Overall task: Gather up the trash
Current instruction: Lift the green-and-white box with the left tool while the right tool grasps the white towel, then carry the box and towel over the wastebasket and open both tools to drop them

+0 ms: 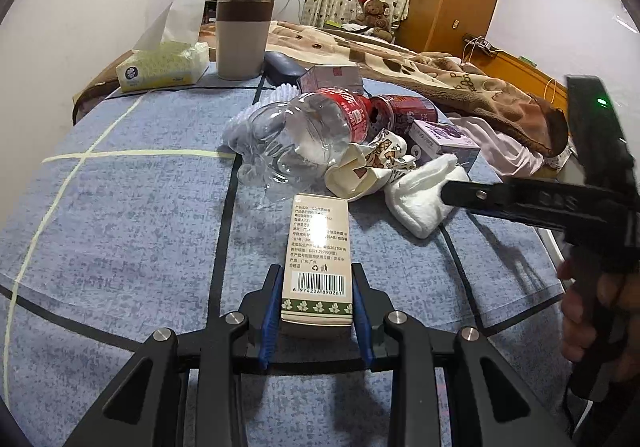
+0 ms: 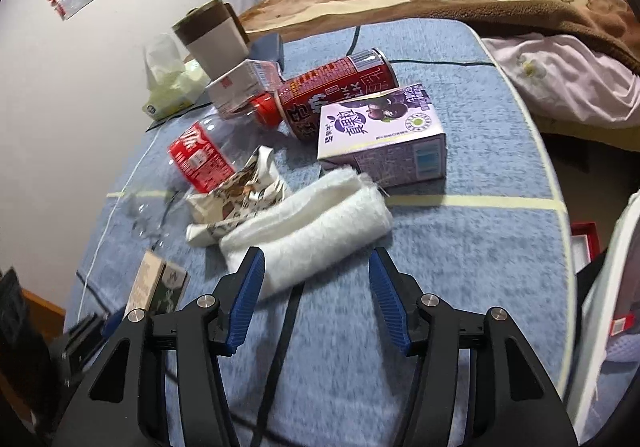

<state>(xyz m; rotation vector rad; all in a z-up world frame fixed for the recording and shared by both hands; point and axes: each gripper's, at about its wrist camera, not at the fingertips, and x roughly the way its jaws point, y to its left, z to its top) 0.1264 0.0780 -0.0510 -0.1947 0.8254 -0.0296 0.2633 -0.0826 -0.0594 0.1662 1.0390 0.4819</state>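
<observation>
My left gripper [image 1: 317, 275] is shut on a beige box with a barcode [image 1: 316, 239], held over the blue table cover [image 1: 120, 227]; the same box [image 2: 156, 283] shows at lower left in the right wrist view. My right gripper [image 2: 316, 259] is open, its jaws straddling the near end of a folded white cloth [image 2: 312, 223] without pressing it. In the left wrist view the right gripper [image 1: 452, 193] reaches the white cloth [image 1: 416, 203] from the right. Behind lie a crumpled patterned wrapper [image 2: 240, 199], a crushed clear bottle with a red label [image 1: 304, 127], a red can [image 2: 336, 91] and a purple carton [image 2: 384, 131].
A red-and-white carton [image 2: 240, 83], a tissue box [image 1: 164, 67], a brown-and-beige cup [image 1: 244, 35] and a dark case [image 1: 282, 67] stand at the back. A bed with a brown blanket [image 1: 440, 71] borders the table. A white container [image 2: 608, 287] stands off the right edge.
</observation>
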